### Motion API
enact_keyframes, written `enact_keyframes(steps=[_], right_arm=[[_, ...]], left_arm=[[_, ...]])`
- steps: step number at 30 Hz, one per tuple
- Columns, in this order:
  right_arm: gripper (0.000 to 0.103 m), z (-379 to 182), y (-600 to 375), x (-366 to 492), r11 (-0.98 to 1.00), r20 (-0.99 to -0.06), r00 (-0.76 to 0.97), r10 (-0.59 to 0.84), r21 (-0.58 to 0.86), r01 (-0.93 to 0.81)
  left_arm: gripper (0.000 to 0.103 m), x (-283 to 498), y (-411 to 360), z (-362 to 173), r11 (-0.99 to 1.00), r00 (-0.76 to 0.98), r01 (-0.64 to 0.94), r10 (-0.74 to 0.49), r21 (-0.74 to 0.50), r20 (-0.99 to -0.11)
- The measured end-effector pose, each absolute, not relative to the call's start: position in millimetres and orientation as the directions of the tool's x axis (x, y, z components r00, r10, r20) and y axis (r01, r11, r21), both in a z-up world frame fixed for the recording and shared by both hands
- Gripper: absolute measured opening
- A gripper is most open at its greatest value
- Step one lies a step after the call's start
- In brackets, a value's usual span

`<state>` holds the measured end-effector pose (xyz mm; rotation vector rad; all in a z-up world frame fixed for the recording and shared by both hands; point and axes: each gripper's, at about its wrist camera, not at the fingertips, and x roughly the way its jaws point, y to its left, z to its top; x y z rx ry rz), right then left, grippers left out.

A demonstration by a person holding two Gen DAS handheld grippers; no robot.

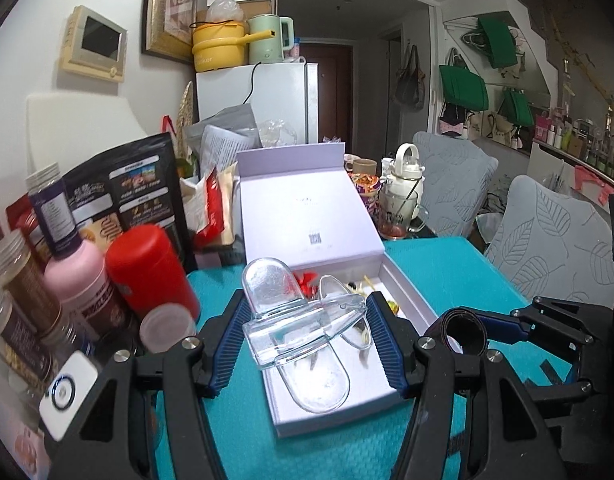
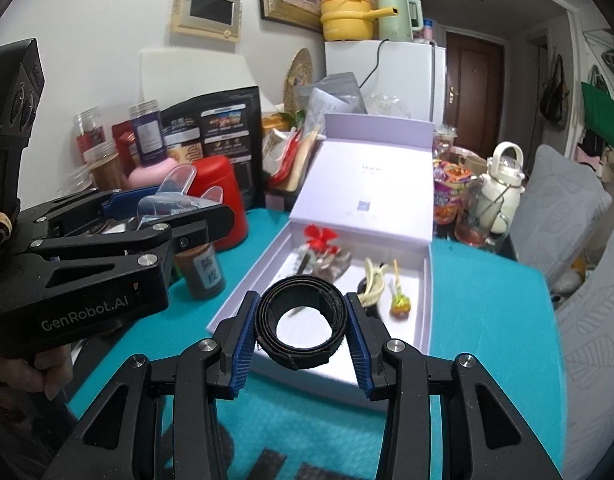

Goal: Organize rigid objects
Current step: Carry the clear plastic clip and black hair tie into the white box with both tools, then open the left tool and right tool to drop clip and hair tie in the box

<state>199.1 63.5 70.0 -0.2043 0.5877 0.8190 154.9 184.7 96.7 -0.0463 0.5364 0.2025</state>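
Note:
My left gripper [image 1: 305,338] is shut on a clear plastic slipper-shaped piece [image 1: 295,320] and holds it over the near end of an open lilac box [image 1: 407,288] on the teal table. In the right wrist view the left gripper [image 2: 187,208] is at the left, beside the red canister, with the clear piece [image 2: 175,196] in it. My right gripper [image 2: 301,330] is shut on a rolled black strap [image 2: 299,320] over the box's [image 2: 425,300] near edge. The strap also shows in the left wrist view [image 1: 465,330]. The box holds a red bow [image 2: 321,238], a small lollipop [image 2: 399,300] and other small items.
Jars, a pink bottle [image 1: 81,280], a red canister [image 1: 147,268] and a black pouch [image 1: 131,192] crowd the table's left side. A white bottle [image 1: 405,176] and a glass mug [image 1: 397,212] stand behind the box. Grey leaf-patterned chairs [image 1: 547,248] are on the right.

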Motion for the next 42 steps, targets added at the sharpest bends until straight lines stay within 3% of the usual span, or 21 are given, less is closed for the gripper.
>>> enact_keyframes(steps=[22,42], right_arm=[[0.041,78.9,93.1,293.7,0.707,-0.54,0.584,0.605,0.027,-0.707],[0.041,28.6,109.0,339.7,0.732,-0.644,0.537,0.545,0.053,-0.679]], left_arm=[[0.059,247.0,212.3,90.1,0.981,0.854,-0.193,0.157,-0.02,-0.496],[0.059,288.9,248.5,32.0,0.974,0.747,-0.225,0.153,-0.03,-0.647]])
